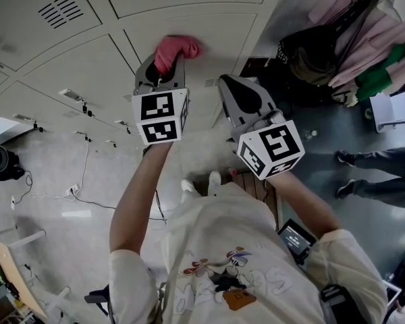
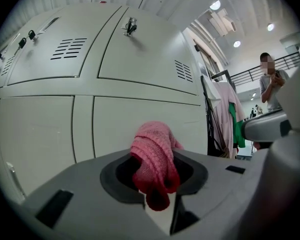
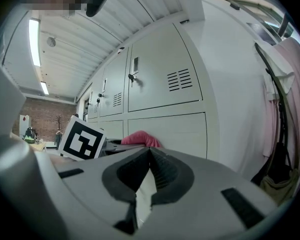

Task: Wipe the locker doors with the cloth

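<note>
While left tool (image 2: 156, 180) clamps pink cloth (image 2: 152, 146), locker door (image 2: 140, 121) lies just ahead | right tool (image 3: 149, 158): jaws together, empty.

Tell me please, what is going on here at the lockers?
A person holds a gripper in each hand, facing grey lockers. The left gripper is shut on a pink cloth, held close to a locker door; whether it touches is unclear. The right gripper is shut and empty, beside it.

The left gripper (image 1: 166, 61) and right gripper (image 1: 227, 84) are grey with black-and-white marker cubes (image 1: 160, 115). The cream T-shirt (image 1: 209, 228) has a cartoon print at 6 o'clock.
</note>
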`<control>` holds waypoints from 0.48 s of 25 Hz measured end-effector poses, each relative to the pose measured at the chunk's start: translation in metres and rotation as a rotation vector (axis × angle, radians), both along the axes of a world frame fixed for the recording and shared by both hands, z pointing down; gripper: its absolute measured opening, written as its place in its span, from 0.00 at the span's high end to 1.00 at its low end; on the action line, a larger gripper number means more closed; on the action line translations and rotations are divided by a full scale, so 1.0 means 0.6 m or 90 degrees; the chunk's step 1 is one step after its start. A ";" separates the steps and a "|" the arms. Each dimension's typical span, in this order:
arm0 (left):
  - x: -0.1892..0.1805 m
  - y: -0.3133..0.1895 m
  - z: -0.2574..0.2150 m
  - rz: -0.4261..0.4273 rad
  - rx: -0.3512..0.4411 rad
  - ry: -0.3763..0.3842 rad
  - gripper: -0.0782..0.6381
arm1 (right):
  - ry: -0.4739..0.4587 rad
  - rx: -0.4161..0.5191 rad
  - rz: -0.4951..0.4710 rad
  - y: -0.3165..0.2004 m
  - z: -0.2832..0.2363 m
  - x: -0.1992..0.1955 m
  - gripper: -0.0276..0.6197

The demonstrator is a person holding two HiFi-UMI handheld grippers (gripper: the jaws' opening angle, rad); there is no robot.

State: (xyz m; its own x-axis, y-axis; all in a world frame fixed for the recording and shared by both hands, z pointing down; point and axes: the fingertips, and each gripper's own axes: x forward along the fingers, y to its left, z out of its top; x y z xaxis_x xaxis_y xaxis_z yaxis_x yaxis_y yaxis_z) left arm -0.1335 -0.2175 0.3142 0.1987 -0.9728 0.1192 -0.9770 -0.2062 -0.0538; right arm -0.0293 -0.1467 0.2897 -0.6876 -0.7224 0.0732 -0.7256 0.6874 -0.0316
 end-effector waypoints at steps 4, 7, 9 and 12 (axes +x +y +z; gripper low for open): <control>-0.026 0.005 0.003 -0.020 -0.001 -0.001 0.73 | -0.003 0.000 -0.008 0.000 -0.002 -0.009 0.95; -0.043 0.009 0.003 -0.036 -0.003 -0.004 0.73 | -0.009 -0.002 -0.016 0.002 -0.003 -0.016 0.95; -0.052 0.012 0.005 -0.046 -0.004 -0.003 0.73 | -0.010 -0.003 -0.021 0.003 -0.002 -0.019 0.95; -0.067 0.016 0.010 -0.061 -0.007 -0.004 0.73 | -0.010 -0.004 -0.026 0.003 0.000 -0.023 0.95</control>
